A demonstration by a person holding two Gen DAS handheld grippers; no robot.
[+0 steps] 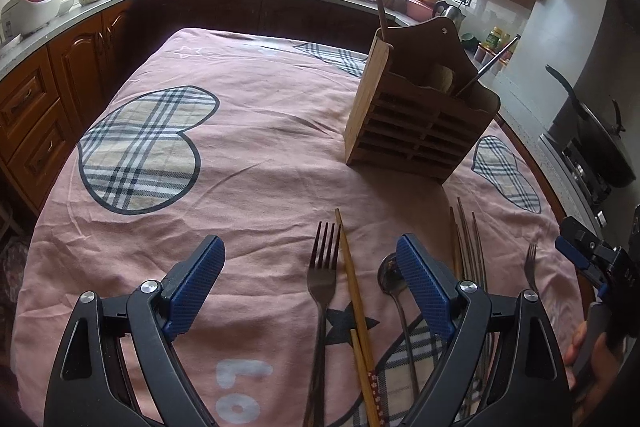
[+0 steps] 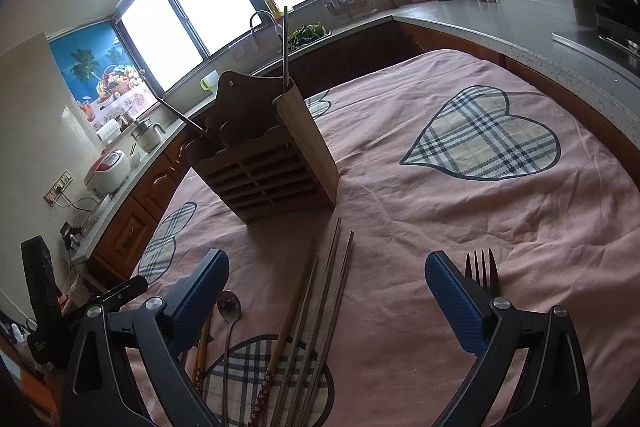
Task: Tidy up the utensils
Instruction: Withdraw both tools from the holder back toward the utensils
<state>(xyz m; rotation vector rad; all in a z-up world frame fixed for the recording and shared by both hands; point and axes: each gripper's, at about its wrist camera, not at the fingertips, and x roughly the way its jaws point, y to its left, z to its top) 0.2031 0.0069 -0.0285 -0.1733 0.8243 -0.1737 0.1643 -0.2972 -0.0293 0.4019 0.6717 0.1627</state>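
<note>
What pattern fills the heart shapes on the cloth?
A beige, black and white plaid fills the hearts, clearest in the right wrist view.

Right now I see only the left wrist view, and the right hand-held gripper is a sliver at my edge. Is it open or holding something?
Observer: Open. The right hand-held gripper has its jaws wide, with nothing pressed between the pads.
Operator: What lies in its gap?
Observer: The metal chopsticks and a wooden chopstick lie flat on the cloth, running lengthwise between the fingers.
Operator: And the far fork I barely see?
Observer: That fork lies at the gripper's right finger, outside the gap. Its tines point away from the camera and its handle is hidden behind the finger.
</note>
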